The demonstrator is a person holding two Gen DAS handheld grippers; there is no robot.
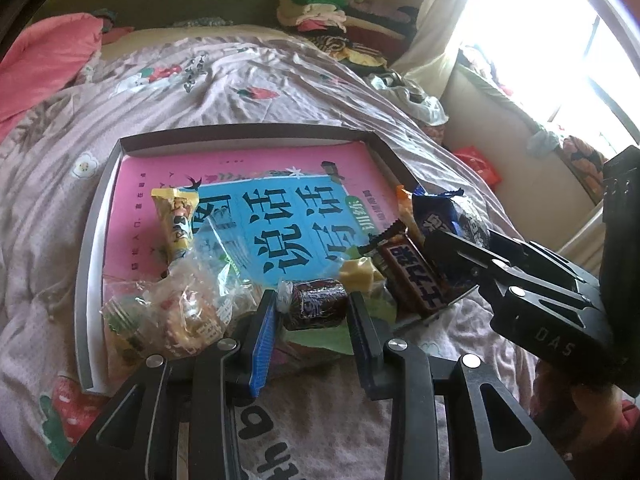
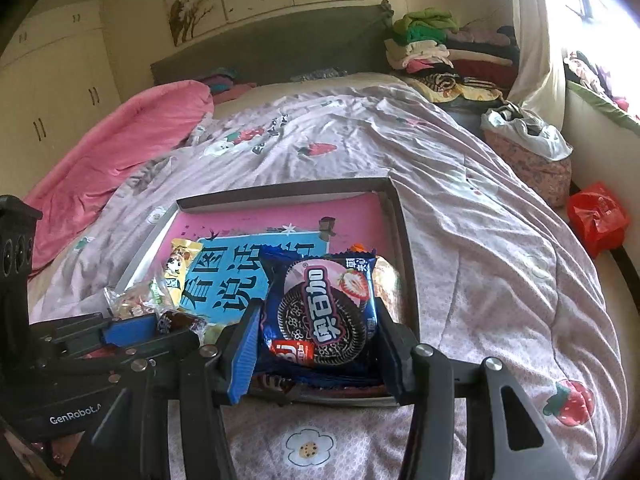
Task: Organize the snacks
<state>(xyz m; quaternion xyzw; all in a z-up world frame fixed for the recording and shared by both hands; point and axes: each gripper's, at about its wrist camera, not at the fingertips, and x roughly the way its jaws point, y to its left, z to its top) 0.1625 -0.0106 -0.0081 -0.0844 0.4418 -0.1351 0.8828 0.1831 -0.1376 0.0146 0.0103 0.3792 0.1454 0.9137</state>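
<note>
A shallow box lid (image 1: 96, 216) lies on the bed with a pink and blue book (image 1: 256, 184) in it. My left gripper (image 1: 314, 312) is shut on a dark brown wrapped candy (image 1: 316, 309) at the lid's near edge. My right gripper (image 2: 316, 336) is shut on a blue Oreo pack (image 2: 324, 308) at the lid's near right corner; it shows in the left wrist view (image 1: 456, 240) too. Beside them lie a Snickers bar (image 1: 412, 276), a yellow candy (image 1: 358, 276), a yellow snack stick (image 1: 178, 224) and clear bags of small sweets (image 1: 176, 312).
The lid (image 2: 408, 240) sits on a lilac strawberry-print quilt (image 2: 480, 240). A pink duvet (image 2: 120, 148) is at the far left, folded clothes (image 2: 432, 44) at the headboard, a red bag (image 2: 596, 216) on the floor to the right.
</note>
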